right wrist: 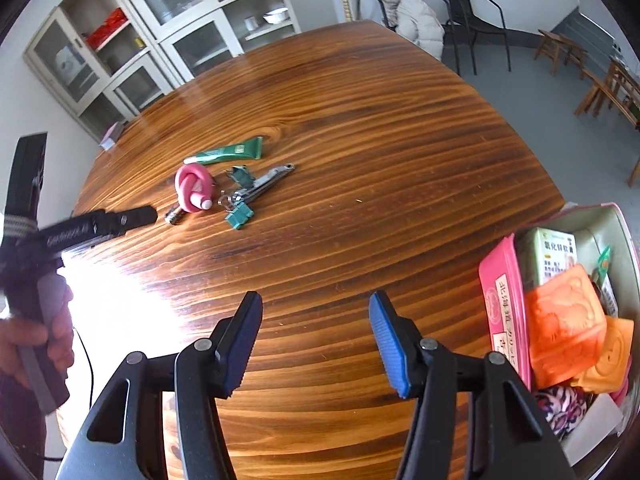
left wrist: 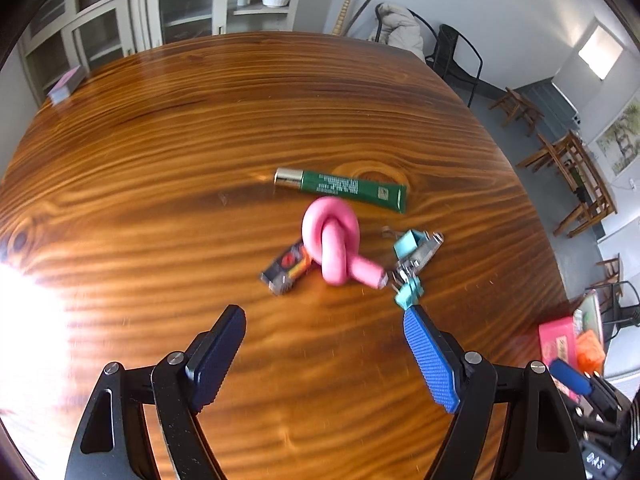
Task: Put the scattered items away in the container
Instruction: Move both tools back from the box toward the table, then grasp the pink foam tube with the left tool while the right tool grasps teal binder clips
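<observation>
4 items left mid-table (left wrist: 200,128): tube (left wrist: 344,188), pink knot (left wrist: 332,240), keys (left wrist: 412,264), small pack (left wrist: 286,268). Left gripper (left wrist: 324,320) spread, aimed at knot. Right gripper (right wrist: 316,308) spread, empty, beside tin (right wrist: 616,220).

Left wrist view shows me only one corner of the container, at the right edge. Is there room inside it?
Observer: Not much. Orange blocks are piled in the middle of the container.
Operator: Is any free place visible?
Observer: A small gap shows at the far wall, behind a pale carton.
Operator: Does the right gripper hold something?
Observer: No. The right gripper is open and empty, above the bare table beside the container.
</observation>
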`<control>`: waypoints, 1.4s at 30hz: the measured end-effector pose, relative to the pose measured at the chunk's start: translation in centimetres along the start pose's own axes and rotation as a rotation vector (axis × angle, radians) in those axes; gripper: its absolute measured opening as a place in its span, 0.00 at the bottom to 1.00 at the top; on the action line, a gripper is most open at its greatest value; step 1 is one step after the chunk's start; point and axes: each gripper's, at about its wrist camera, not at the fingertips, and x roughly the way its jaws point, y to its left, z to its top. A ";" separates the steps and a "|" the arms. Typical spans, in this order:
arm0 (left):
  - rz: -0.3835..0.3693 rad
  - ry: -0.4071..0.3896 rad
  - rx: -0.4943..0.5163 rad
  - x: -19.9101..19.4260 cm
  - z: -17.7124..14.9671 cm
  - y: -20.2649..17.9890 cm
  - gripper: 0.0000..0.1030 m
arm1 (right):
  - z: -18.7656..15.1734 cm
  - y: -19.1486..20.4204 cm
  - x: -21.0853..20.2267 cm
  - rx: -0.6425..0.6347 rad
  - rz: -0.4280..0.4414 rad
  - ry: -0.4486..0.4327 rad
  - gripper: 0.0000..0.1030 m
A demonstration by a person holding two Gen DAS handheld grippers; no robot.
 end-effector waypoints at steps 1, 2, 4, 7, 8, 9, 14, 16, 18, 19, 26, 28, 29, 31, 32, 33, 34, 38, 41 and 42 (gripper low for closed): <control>0.000 0.001 0.005 0.4 0.4 0.0 0.81 | 0.0 -0.1 0.2 0.004 -0.006 0.003 0.58; 0.000 0.001 0.010 0.8 0.8 0.0 0.81 | 0.1 -0.1 0.4 0.008 -0.011 0.005 0.58; 0.008 0.002 0.020 1.7 1.6 0.0 0.81 | 0.2 -0.2 0.8 0.014 -0.015 0.014 0.58; 0.029 0.012 0.031 3.5 2.6 -0.1 0.81 | 0.5 0.0 1.4 0.015 -0.014 0.022 0.58; 0.032 0.018 0.036 4.0 2.9 -0.2 0.81 | 0.6 0.1 1.6 0.012 -0.015 0.024 0.58; 0.030 0.022 0.043 4.4 3.1 -0.3 0.81 | 0.7 0.2 1.7 0.008 -0.015 0.026 0.58; 0.042 0.017 0.109 5.9 4.0 -1.2 0.67 | 1.0 0.5 2.6 0.000 -0.017 0.038 0.58; 0.033 0.039 0.109 6.6 4.2 -1.1 0.54 | 1.1 0.6 2.9 0.000 -0.016 0.041 0.58; 0.026 0.041 0.091 7.0 4.2 -0.8 0.52 | 1.2 0.8 3.1 -0.003 -0.014 0.044 0.58; 0.031 0.038 0.087 6.9 4.2 -0.6 0.48 | 1.3 0.8 3.2 -0.006 -0.013 0.044 0.58; 0.030 0.010 0.020 4.9 3.2 1.7 0.43 | 1.9 2.1 4.4 -0.059 0.004 0.044 0.58; 0.027 -0.004 0.003 3.8 2.7 2.4 0.43 | 2.1 2.6 5.0 -0.072 0.011 0.046 0.58; 0.024 -0.013 -0.008 3.1 2.4 2.7 0.43 | 2.3 2.9 5.3 -0.079 0.016 0.046 0.58; 0.023 -0.024 -0.019 2.1 1.8 3.3 0.43 | 2.6 3.5 5.7 -0.095 0.027 0.043 0.58; 0.024 -0.027 -0.025 1.4 1.3 3.4 0.43 | 2.8 3.8 6.0 -0.106 0.032 0.042 0.58; 0.024 -0.026 -0.030 1.1 1.0 3.6 0.43 | 3.0 4.2 6.3 -0.118 0.039 0.040 0.58; 0.023 -0.024 -0.040 0.8 0.6 3.9 0.43 | 3.3 4.6 6.7 -0.133 0.046 0.036 0.58; 0.009 -0.016 -0.080 -0.7 -0.7 5.1 0.43 | 4.2 6.2 8.3 -0.206 0.051 0.023 0.58; 0.002 -0.009 -0.102 -0.8 -1.3 5.1 0.43 | 4.7 7.3 9.6 -0.274 0.028 0.021 0.58; -0.004 -0.007 -0.111 -0.8 -1.5 5.1 0.43 | 4.8 7.5 9.9 -0.292 0.029 0.023 0.56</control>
